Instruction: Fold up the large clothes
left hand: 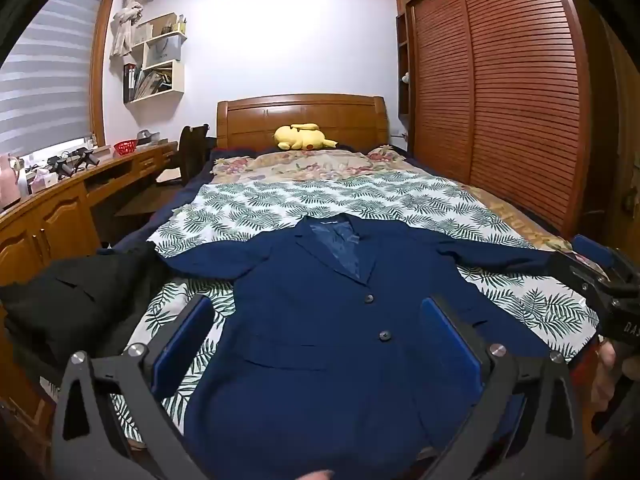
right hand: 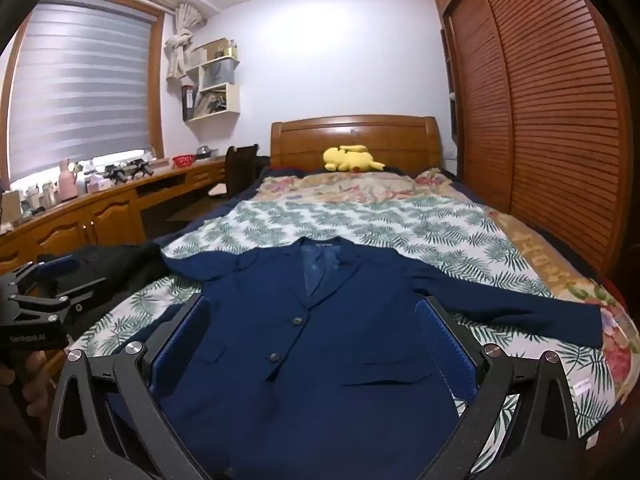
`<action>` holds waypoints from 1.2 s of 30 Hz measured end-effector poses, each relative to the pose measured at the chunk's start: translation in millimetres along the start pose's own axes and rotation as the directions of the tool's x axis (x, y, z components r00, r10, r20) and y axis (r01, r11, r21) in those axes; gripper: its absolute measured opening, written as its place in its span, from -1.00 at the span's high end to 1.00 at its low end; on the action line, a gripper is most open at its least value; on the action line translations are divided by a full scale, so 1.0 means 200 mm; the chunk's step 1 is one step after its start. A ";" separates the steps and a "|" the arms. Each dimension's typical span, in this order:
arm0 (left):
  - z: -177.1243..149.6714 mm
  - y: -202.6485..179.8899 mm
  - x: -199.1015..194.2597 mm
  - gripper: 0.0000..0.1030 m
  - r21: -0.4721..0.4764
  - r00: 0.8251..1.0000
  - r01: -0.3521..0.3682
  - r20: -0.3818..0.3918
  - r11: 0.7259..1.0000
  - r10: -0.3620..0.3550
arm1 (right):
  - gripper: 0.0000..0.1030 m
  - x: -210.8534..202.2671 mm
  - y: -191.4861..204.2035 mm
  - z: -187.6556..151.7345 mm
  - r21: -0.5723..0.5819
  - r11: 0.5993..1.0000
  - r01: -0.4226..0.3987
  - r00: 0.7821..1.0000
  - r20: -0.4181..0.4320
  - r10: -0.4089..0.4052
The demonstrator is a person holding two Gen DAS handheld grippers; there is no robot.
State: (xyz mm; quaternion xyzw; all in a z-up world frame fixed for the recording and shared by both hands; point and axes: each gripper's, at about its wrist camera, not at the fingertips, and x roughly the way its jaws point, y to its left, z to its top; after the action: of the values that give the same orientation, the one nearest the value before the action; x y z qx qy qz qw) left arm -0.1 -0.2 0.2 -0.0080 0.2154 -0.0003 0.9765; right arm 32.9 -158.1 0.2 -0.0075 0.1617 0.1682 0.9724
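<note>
The left gripper (left hand: 318,332) was nearest the lens, its blue pads spread wide apart and holding nothing; the right gripper (right hand: 312,332) stood likewise, jaws apart and empty, both hovering above the foot edge of the bed (right hand: 532,240). The navy blazer (right hand: 320,352) lay face up on the leaf-print sheet (left hand: 280,204), hem at the foot edge, collar toward the headboard (left hand: 302,116), front buttoned, both sleeves stretched out toward the bed's two side edges; a black garment (left hand: 72,304) lay bunched at the left side edge, touching or overlapping the blazer's sleeve end, which of the two could not be told.

Judgement: the fold had not begun; the step in hand appeared to be taking hold of the blazer. To do it well, each gripper should close on a single sleeve near its cuff, or on a shoulder seam, and carry it across the chest; the cloth looked heavy and lined, so a shallow pinch might slip; the lapels should stay flat; the black garment should be kept clear of the left sleeve.

Writing: the neck label was too small to read; the other gripper's body at each frame edge bore white lettering, only partly legible; a small tag on the sheet near the right foot corner was unreadable. A yellow plush toy (right hand: 352,159) lay by the headboard.
</note>
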 end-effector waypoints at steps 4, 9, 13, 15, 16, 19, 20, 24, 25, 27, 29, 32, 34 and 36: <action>0.00 0.01 0.00 -1.00 -0.011 1.000 0.010 -0.002 1.000 -0.010 | -1.00 0.00 -0.01 0.00 0.017 1.000 0.000 1.000 0.008 0.000; 0.00 0.00 0.00 -1.00 0.001 1.000 -0.005 0.008 1.000 0.005 | -1.00 0.00 -0.01 0.00 0.013 1.000 -0.001 1.000 0.006 0.001; 0.00 0.00 -0.01 -1.00 -0.002 1.000 -0.009 0.010 1.000 0.009 | -1.00 0.00 -0.01 0.00 0.011 1.000 0.003 1.000 0.009 -0.003; 0.01 0.00 -0.01 -1.00 -0.007 1.000 -0.010 0.009 1.000 0.010 | -1.00 0.00 -0.01 0.00 0.011 1.000 0.002 1.000 0.009 -0.002; 0.01 0.01 -0.02 -1.00 -0.011 1.000 -0.008 0.011 1.000 0.008 | -1.00 0.00 -0.01 0.00 0.011 1.000 0.003 1.000 0.009 -0.003; 0.00 0.01 -0.03 -1.00 -0.017 1.000 -0.011 0.012 1.000 0.012 | -1.00 0.00 -0.01 0.00 0.011 1.000 0.003 1.000 0.010 -0.003; 0.00 0.01 -0.03 -1.00 -0.019 1.000 -0.012 0.012 1.000 0.013 | -1.00 0.00 -0.01 0.00 0.012 1.000 0.003 1.000 0.009 -0.003; 0.01 0.02 -0.03 -1.00 -0.025 1.000 -0.012 0.011 1.000 0.012 | -1.00 -0.01 -0.01 0.01 0.011 1.000 0.003 1.000 0.009 -0.003; 0.01 0.02 -0.03 -1.00 -0.026 1.000 -0.011 0.013 1.000 0.011 | -1.00 -0.01 -0.01 0.00 0.011 1.000 0.003 1.000 0.009 -0.003; 0.01 0.03 -0.03 -1.00 -0.027 1.000 -0.009 0.014 1.000 0.010 | -1.00 -0.01 -0.01 0.01 0.012 1.000 0.002 1.000 0.009 -0.002; 0.02 0.03 -0.03 -1.00 -0.028 1.000 -0.010 0.015 1.000 0.011 | -1.00 -0.01 -0.01 0.01 0.011 1.000 0.003 1.000 0.011 -0.003; 0.02 0.04 -0.04 -1.00 -0.029 1.000 -0.008 0.015 1.000 0.008 | -1.00 0.00 0.00 0.02 0.011 1.000 0.003 1.000 0.012 -0.003; 0.02 0.03 -0.04 -1.00 -0.029 1.000 -0.007 0.017 1.000 0.007 | -1.00 0.00 0.00 0.02 0.011 1.000 0.001 1.000 0.012 -0.001; 0.02 0.03 -0.05 -1.00 -0.028 1.000 -0.007 0.019 1.000 0.008 | -1.00 0.00 0.00 0.02 0.011 1.000 0.003 1.000 0.012 -0.003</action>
State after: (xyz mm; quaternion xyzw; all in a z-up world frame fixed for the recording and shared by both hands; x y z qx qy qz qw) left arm -7.4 6.3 7.0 -0.0210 0.2060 0.0064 0.9783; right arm 33.2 -157.4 3.6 -0.0016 0.1569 0.1657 0.9736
